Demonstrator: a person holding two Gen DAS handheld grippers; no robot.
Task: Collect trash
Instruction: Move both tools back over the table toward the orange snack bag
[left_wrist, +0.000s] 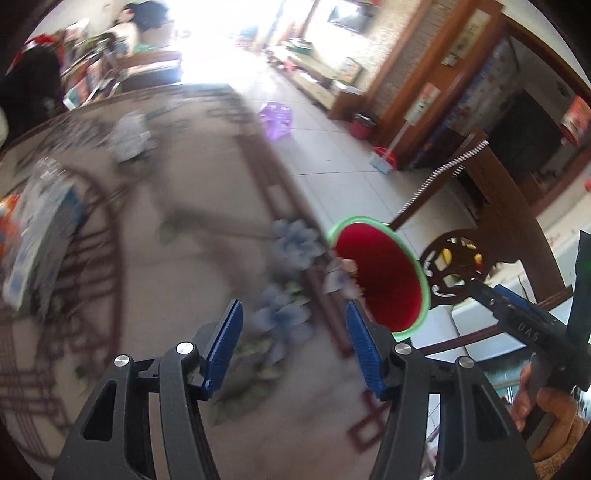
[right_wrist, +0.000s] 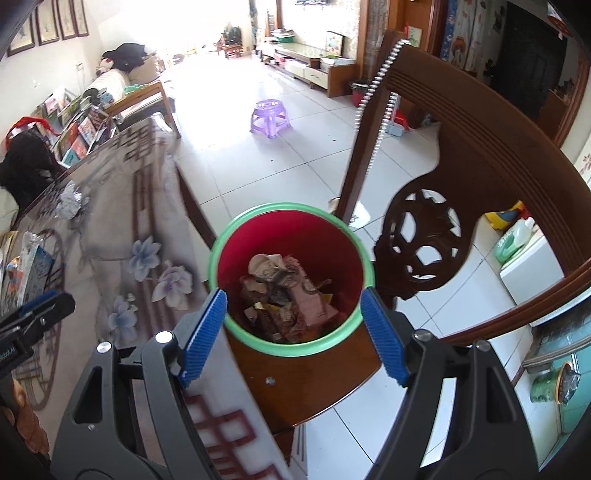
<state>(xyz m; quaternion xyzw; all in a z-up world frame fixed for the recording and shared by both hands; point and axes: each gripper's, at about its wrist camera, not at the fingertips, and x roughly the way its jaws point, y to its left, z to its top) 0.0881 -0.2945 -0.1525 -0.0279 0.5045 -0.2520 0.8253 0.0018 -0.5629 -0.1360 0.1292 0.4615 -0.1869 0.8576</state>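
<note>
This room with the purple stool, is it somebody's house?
Most likely a home's living and dining room: a sofa by the wall, a carved wooden chair beside a cloth-covered table, and a low TV cabinet further back.

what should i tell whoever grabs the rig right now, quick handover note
Left hand-held gripper: open, nothing between the fingers, above the patterned table; that view is blurred.
Right hand-held gripper: open and empty, hanging above the red bin.
Bin: green rim, standing on the wooden chair seat beside the table edge.
Done: several scraps of paper and wrappers already lie in the bin.
Left: a crumpled paper ball toward the far end of the table, and a blue-and-white packet near the table's left edge, if that counts as trash.
</note>
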